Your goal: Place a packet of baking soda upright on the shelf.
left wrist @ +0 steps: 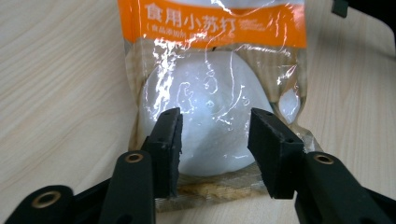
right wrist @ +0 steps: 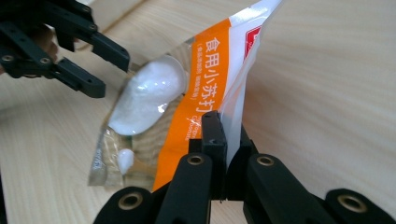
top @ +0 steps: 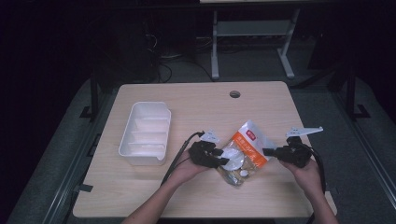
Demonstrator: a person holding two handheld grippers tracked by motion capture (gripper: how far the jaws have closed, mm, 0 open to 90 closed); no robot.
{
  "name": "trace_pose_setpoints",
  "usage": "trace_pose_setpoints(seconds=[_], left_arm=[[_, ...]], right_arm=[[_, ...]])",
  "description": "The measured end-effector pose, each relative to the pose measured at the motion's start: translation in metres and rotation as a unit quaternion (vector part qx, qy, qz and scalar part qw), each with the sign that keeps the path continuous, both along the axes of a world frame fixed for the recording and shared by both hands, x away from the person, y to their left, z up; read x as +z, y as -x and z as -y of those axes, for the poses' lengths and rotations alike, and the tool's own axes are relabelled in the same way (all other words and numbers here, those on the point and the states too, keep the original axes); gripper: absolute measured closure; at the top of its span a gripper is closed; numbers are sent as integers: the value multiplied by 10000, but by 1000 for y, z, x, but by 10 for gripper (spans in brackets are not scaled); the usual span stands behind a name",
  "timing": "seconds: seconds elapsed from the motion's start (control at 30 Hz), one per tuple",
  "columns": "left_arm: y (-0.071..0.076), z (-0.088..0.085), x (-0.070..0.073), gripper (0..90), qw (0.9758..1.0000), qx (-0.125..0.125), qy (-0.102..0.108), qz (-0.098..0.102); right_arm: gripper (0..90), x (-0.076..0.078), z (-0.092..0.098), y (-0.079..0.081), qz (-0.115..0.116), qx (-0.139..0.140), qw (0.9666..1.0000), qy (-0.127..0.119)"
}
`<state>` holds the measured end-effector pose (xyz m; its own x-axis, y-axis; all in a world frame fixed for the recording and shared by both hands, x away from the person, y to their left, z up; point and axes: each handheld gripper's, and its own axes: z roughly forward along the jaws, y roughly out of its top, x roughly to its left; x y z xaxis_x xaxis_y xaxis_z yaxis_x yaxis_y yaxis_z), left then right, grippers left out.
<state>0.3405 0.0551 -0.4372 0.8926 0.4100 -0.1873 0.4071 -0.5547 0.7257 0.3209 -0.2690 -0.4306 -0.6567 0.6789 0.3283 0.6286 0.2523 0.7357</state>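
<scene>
Surface (top: 196, 100): wood; white divided tray (top: 144, 133) at left.
Bag (top: 245, 151): orange-banded powder pouch, centre-right, one edge lifted.
Right gripper (right wrist: 223, 140): clamped on bag's thin edge; film may slip or tear.
Left gripper (left wrist: 215, 133): jaws apart, straddling the powder lump; closing could burst it.

Clear orange-banded bag (top: 245, 151) of white powder, one edge lifted.

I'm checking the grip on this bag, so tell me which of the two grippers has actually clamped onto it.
The right gripper: its jaws are pinched shut on the side edge of the bag. The left gripper has its jaws open, straddling the white powder lump.
</scene>
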Motion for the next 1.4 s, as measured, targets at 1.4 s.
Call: trace_pose_setpoints(seconds=[1.4], left_arm=[[-3, -42, 13, 469, 9922, -62, 1245, -46]], right_arm=[[900, 113, -72, 22, 1439, 1366, 9785, 565]])
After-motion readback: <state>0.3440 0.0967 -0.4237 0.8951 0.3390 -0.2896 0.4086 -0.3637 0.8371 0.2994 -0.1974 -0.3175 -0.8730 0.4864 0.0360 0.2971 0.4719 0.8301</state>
